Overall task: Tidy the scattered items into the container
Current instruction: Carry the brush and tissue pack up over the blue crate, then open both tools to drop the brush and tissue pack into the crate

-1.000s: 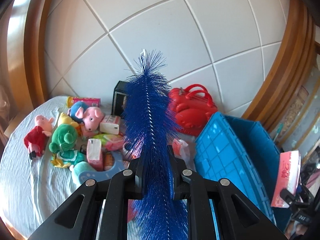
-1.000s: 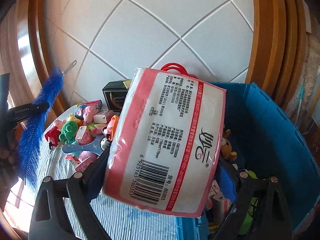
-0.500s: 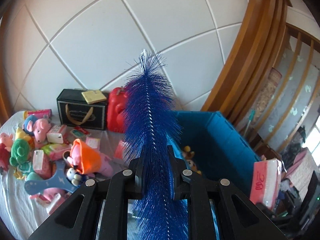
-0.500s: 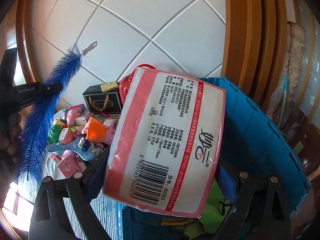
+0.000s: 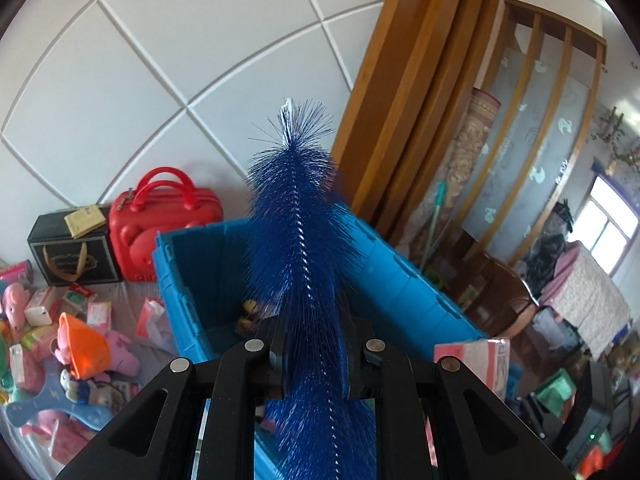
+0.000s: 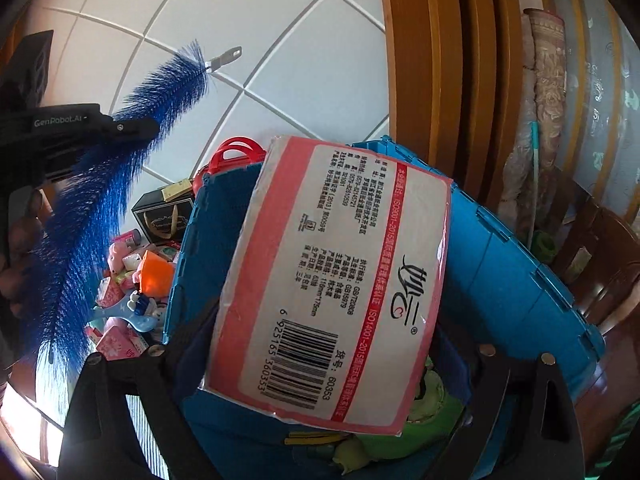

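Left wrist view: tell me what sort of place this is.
Probably a lived-in home room: a wooden-framed partition, a window and a cloth-covered surface strewn with plush toys beside a blue crate.

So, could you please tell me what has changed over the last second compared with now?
Both tools have swung right, from over the toy pile to above the blue crate. The left tool stays shut on the blue brush, and the right tool on the tissue pack, now over the crate's opening. Nothing was released; the toys lie as before.

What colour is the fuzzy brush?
Deep blue bristles on the brush, with a twisted silver wire core; clearest in the left wrist view.
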The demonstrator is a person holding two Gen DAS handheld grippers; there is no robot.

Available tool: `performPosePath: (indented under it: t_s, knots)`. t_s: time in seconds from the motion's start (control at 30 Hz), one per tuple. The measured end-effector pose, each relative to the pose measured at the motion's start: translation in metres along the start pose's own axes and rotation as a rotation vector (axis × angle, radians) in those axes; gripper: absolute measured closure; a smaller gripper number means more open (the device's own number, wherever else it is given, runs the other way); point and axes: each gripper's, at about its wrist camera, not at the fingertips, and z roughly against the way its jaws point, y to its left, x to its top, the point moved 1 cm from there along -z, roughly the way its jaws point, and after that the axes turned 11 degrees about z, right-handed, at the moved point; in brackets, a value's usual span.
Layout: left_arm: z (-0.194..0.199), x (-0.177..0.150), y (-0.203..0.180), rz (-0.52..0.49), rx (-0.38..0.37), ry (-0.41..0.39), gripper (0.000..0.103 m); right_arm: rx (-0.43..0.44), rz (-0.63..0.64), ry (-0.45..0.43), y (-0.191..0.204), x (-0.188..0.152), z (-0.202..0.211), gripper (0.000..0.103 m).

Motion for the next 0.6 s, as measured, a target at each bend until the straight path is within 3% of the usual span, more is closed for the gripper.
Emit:
performPosePath:
  t_s: [0.3,0.4,0.53,0.6]
  knots:
    - [-0.037,0.003,-0.054,-0.038,-0.057,0.037,0.085,-0.034,-0.021,0.011,-0.021,0.0,0.001,0.009]
    - [-0.044,0.006,-0.061,-0.03,-0.087,0.049,0.078,-0.037,-0.023,0.007,-0.025,0.001,0.003,0.009]
    - [-0.048,0.008,-0.067,-0.028,-0.116,0.052,0.048,-0.048,-0.021,0.008,-0.027,0.002,0.001,0.009]
    - [-0.047,0.009,-0.068,-0.031,-0.118,0.047,0.047,-0.047,-0.022,0.01,-0.027,0.002,0.0,0.009]
